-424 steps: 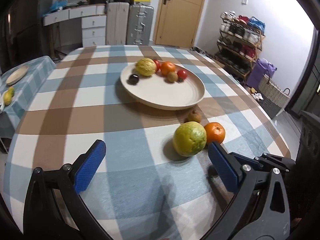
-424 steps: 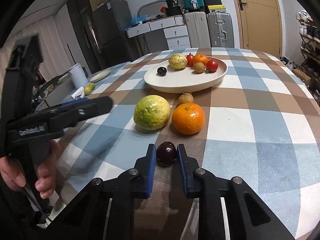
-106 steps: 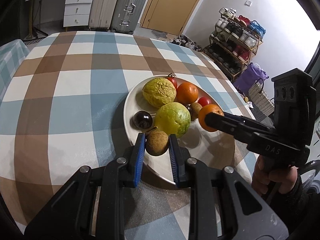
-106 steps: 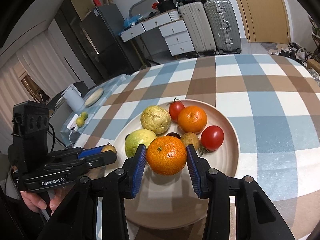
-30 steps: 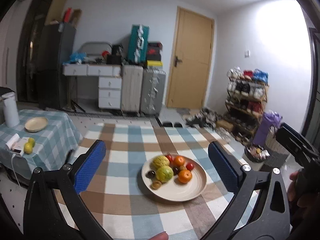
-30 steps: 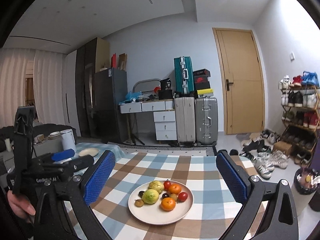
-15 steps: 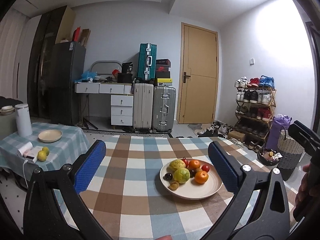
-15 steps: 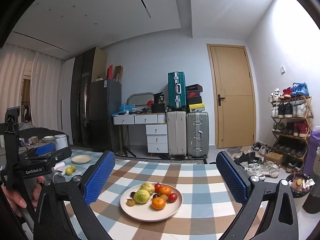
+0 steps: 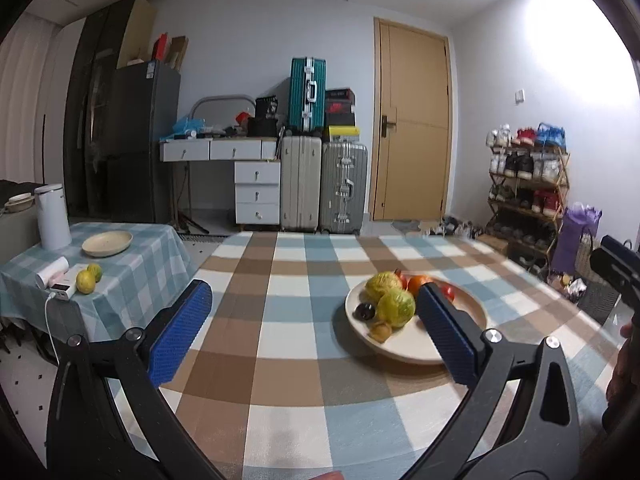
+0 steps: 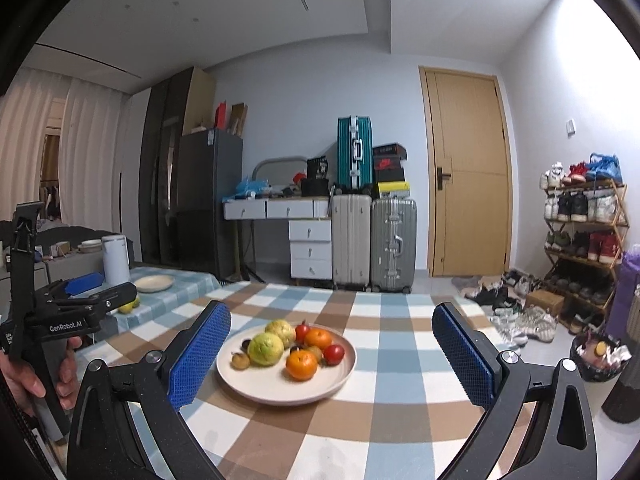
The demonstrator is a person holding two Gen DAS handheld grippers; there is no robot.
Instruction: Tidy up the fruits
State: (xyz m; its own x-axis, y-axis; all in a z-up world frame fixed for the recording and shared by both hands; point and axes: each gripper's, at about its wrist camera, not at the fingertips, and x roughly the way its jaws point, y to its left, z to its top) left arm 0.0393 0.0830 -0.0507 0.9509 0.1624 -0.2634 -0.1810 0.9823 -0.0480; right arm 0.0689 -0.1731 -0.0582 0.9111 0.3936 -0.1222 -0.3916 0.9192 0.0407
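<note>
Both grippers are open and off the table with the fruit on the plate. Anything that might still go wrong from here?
Two small risks. The fruits sit crowded at the far left of the plate, so a nudge to the checked table might roll the small brown fruit by the rim off. The left gripper hangs just in front of the plate and may clip it when lowered.

Checked-cloth table: round plate of fruit rests on it, left of centre.
</note>
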